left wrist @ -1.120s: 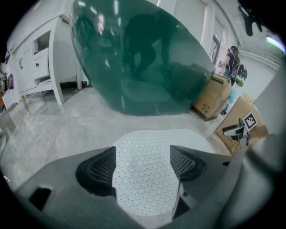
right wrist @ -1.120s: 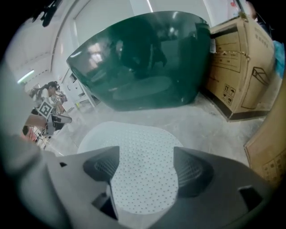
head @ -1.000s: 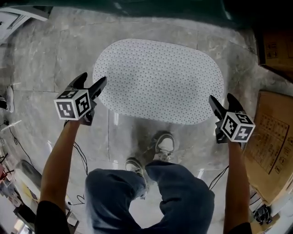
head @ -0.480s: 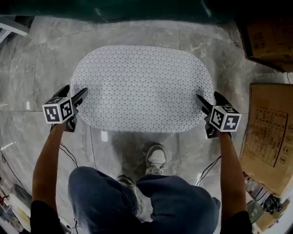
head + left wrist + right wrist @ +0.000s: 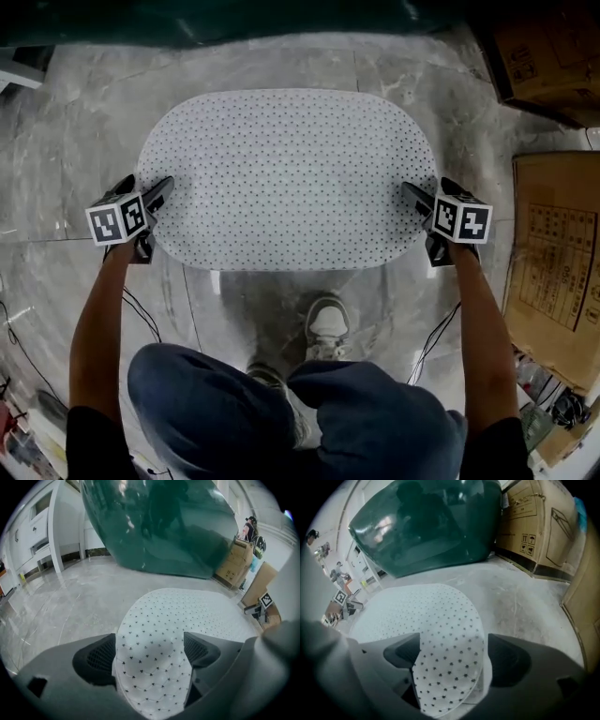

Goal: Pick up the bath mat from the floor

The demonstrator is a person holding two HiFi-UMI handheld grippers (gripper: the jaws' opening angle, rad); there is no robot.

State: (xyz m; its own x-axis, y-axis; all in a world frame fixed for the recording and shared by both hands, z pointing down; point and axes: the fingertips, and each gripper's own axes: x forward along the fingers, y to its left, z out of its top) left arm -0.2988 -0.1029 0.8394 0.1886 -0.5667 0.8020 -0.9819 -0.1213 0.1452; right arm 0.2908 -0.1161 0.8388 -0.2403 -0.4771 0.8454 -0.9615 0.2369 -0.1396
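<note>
White dotted bath mat is lying flat on the glossy grey marble floor. Left gripper and right gripper are sitting at the mat's two ends. Their jaws have just been opening and are gaping wide, mat edge between them, nothing pinched. Cardboard boxes are sitting off the mat's right-gripper end, with a big dark-green glossy thing looming beyond the mat.

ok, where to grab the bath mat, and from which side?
Probably the two rounded ends, one gripper each, low from the person's side. The bath mat lies flat and wide on the floor, so only its thin edge offers a bite. Left gripper and right gripper, jaws just opening, have those ends between them.
</note>
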